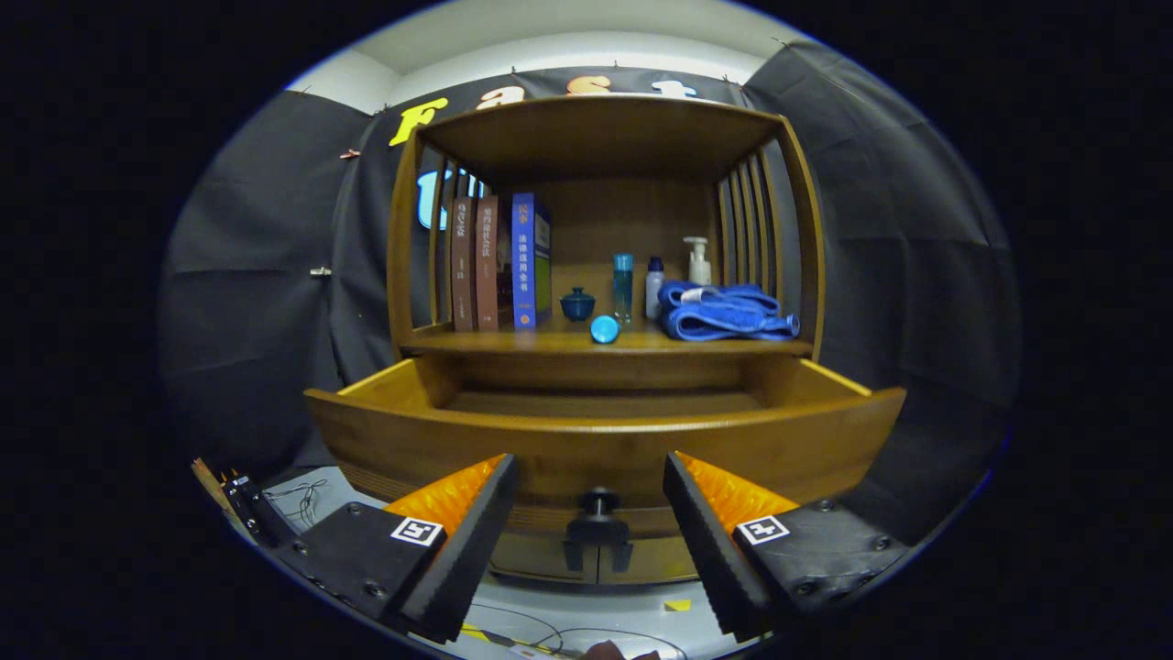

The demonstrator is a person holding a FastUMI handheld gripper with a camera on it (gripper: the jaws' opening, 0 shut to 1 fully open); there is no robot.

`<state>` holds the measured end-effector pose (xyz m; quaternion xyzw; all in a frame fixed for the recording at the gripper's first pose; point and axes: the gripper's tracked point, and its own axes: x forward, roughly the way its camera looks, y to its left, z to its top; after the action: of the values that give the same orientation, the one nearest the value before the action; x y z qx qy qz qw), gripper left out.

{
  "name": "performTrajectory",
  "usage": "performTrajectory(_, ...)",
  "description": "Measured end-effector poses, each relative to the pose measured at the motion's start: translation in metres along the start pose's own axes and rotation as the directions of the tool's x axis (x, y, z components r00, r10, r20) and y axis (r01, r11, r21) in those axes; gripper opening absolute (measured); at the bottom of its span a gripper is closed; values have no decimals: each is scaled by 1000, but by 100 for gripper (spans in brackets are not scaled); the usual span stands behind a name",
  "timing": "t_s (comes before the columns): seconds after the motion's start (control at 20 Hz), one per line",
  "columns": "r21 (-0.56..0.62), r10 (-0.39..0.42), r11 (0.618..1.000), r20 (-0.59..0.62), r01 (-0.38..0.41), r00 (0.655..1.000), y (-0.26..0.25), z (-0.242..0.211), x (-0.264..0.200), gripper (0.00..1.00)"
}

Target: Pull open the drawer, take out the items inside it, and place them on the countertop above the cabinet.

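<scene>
A wooden cabinet has its drawer (pixel 605 445) pulled out toward me. The drawer's dark round knob (pixel 599 502) sits between my fingers, a little beyond them. My gripper (pixel 591 467) is open, its fingers apart on either side of the knob and touching nothing. The drawer's inside is mostly hidden behind its front panel; I can tell no items in it. On the countertop (pixel 550 341) above the drawer lies a light blue cylinder (pixel 605 328) near the front edge.
On the countertop stand three books (pixel 499 261) at the left, a small dark blue lidded bowl (pixel 577 303), a teal bottle (pixel 623 286), two white bottles (pixel 654 286), and a folded blue towel (pixel 724 312) at the right. Cables lie on the pale floor (pixel 586 623) below.
</scene>
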<state>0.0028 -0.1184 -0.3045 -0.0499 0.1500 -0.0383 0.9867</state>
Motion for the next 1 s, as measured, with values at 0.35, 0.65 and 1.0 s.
performTrajectory(0.35,-8,-43,999,16,43,999,-9,-27,31,100)
performTrajectory(0.65,-31,-50,998,17,50,999,-9,-18,41,100)
performTrajectory(1.0,-26,-56,998,19,57,998,-10,-12,86,100)
